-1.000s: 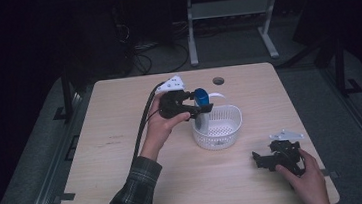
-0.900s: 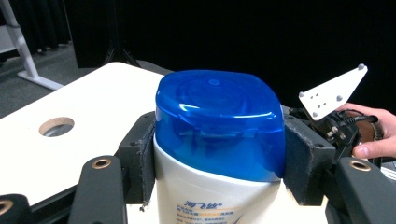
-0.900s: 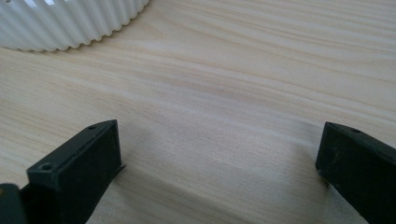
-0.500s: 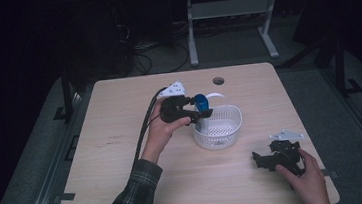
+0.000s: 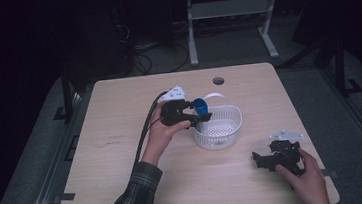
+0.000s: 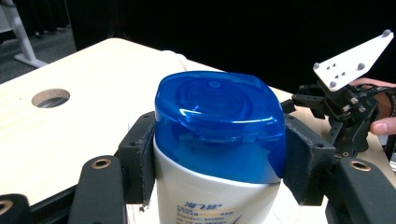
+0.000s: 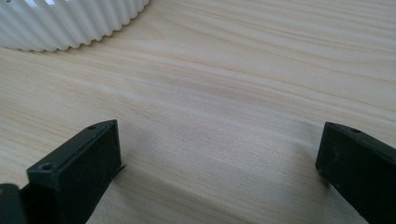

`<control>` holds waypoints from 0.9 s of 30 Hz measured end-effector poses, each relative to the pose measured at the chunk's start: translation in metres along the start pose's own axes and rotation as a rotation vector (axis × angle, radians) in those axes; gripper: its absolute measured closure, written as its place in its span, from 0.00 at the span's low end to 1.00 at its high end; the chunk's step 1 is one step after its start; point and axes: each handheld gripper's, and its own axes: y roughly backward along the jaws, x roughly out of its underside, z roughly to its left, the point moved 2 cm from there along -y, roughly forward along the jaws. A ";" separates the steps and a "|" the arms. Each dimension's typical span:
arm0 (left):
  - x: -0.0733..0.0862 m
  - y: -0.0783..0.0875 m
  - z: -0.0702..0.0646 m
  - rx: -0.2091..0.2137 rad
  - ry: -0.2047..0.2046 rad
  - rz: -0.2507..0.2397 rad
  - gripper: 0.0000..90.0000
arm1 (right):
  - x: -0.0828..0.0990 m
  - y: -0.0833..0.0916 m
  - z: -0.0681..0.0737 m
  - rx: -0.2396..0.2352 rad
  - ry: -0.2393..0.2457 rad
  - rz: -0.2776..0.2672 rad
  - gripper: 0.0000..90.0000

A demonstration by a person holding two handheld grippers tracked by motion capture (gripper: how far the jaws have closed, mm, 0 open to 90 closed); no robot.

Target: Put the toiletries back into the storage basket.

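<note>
The left hand-held gripper (image 5: 196, 111) clamps a blue-capped bottle (image 6: 219, 140) between its jaws, above the white basket (image 5: 220, 128) rim.

1. A white bottle (image 6: 217, 186) with a glossy, rounded blue cap (image 5: 200, 105) is clamped just below the cap between the two black jaws of the left hand-held gripper (image 5: 190, 114). In the left gripper view its cap points away from the camera; blue print on its white body is too small to read.
2. It is held off the table, over the left rim of the basket.
3. A round white plastic basket (image 5: 231, 127) with ribbed walls, a perforated floor and a thin handle arch (image 5: 214, 96) stands upright near the middle of the table (image 5: 122, 138), slightly toward the right edge.
</note>
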 end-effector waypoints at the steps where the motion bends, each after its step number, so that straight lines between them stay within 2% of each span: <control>1: 0.001 0.000 0.000 0.000 0.000 0.002 0.41 | 0.000 0.000 0.000 0.000 -0.001 0.001 0.00; 17: 0.006 -0.002 -0.001 -0.002 -0.012 0.005 0.41 | 0.000 0.000 0.000 0.000 -0.001 0.001 0.00; 27: 0.007 -0.001 -0.003 0.014 -0.007 0.000 0.38 | 0.000 0.000 0.000 0.000 -0.001 0.000 0.00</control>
